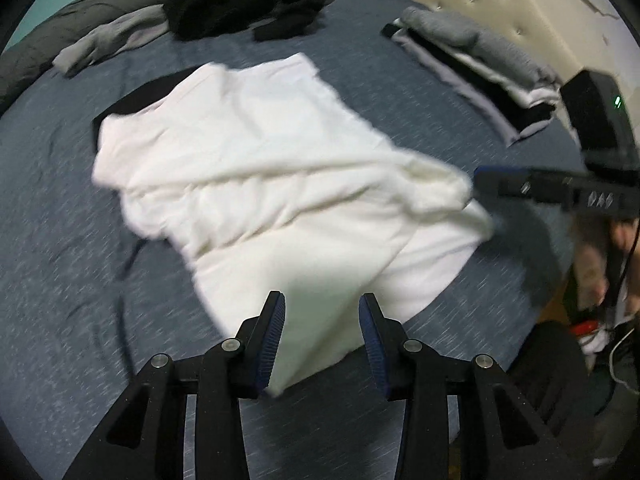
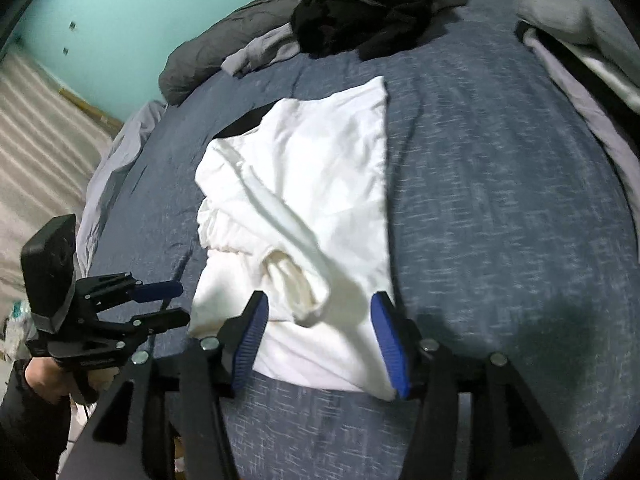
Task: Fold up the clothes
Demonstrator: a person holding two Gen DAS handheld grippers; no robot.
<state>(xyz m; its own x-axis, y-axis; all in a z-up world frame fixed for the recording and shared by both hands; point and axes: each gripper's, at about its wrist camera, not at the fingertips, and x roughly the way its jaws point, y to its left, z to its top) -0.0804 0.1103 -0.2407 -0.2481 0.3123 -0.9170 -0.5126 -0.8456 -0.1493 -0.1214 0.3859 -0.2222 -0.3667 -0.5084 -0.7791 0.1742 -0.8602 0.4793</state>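
White garment (image 1: 256, 168) is lying half-folded on the blue bed (image 1: 60, 240), likely mid-fold. Left gripper (image 1: 322, 336) and right gripper (image 2: 320, 340) are both hovering over its near edge, jaws parted, gripping nothing, probably lining up the next fold.

Each hand-held gripper (image 1: 322, 336) (image 2: 320, 336): black linkage arms, silver pivot screws, ribbed blue pads (image 1: 274, 340); person's sleeve (image 2: 24, 416) black.

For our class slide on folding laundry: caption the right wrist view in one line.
Open right tongs hover over the near edge of a partly folded white garment on a blue bed; left tongs wait alongside.
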